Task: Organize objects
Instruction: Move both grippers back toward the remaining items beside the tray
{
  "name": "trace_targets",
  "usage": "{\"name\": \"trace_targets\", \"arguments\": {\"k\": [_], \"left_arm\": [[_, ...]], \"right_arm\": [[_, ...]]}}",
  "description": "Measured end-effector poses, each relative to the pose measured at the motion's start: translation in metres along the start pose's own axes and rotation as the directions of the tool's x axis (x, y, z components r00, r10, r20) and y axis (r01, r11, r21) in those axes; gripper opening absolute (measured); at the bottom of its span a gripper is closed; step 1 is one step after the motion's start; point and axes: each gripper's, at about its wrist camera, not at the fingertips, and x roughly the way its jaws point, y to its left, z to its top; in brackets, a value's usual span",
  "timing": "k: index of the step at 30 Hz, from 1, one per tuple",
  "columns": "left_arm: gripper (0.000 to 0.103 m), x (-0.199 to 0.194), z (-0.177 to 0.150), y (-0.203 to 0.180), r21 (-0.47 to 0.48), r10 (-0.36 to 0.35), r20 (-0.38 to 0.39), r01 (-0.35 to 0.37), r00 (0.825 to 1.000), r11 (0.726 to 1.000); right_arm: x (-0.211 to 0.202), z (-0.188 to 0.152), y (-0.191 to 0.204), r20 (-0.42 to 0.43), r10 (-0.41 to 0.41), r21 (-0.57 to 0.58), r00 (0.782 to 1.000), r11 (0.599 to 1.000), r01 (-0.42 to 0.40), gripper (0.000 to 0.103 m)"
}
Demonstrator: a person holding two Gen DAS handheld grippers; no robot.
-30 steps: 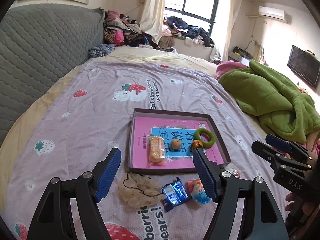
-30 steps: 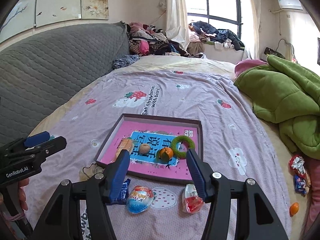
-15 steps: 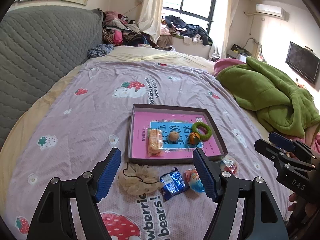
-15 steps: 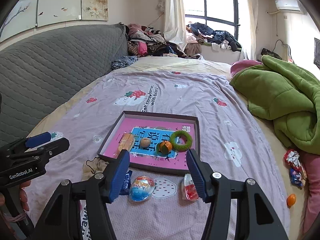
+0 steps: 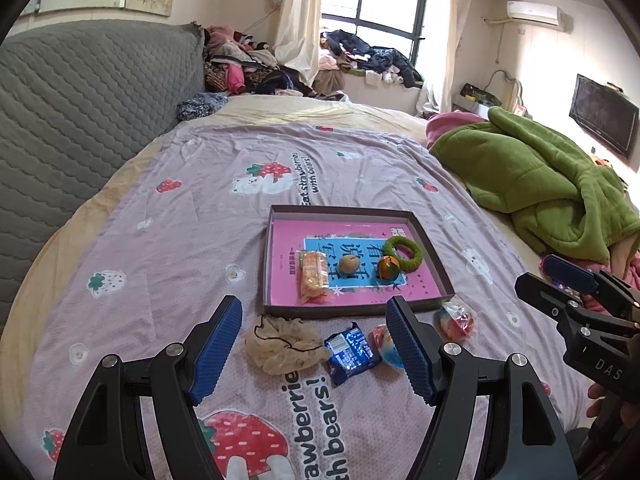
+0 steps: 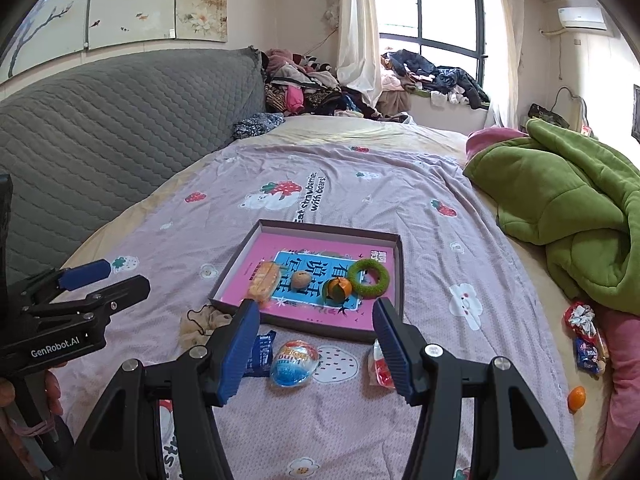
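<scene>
Spread across the bed, a lilac strawberry-print sheet [image 5: 192, 216] carries everything I am sorting. At frame centre in both of my views sits the shallow pink-lined tray [image 5: 434, 256], and inside it I count a wrapped biscuit pack [image 5: 314, 276], a walnut [image 5: 349, 265], a small orange [image 5: 387, 267] and a green ring [image 5: 404, 249] touching that orange. Just below the tray's near edge, on the sheet, lie a beige scrunchie [image 5: 282, 344], a blue snack packet [image 5: 352, 352], a blue-and-white egg-shaped toy [image 6: 294, 362] and a red-and-clear wrapped sweet [image 6: 376, 364]. My left gripper [image 5: 314, 346] hangs above the scrunchie and packet with its fingers spread wide, holding nothing. My right gripper [image 6: 314, 346] hovers over the egg toy, equally wide and empty. Further out, at the right of the frame, a green blanket [image 6: 560, 200] is heaped, with loose wrappers [image 6: 586, 338] and another orange [image 6: 576, 397] below it.
</scene>
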Motion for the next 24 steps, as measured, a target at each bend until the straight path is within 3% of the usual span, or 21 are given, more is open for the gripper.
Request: {"name": "trace_targets", "arguments": {"k": [24], "left_arm": [[0.076, 0.011, -0.039, 0.022, -0.009, 0.017, -0.058, -0.017, 0.998, 1.0]], "right_arm": [[0.019, -0.034, 0.024, -0.076, 0.019, -0.019, 0.997, 1.0, -0.021, 0.059]]}}
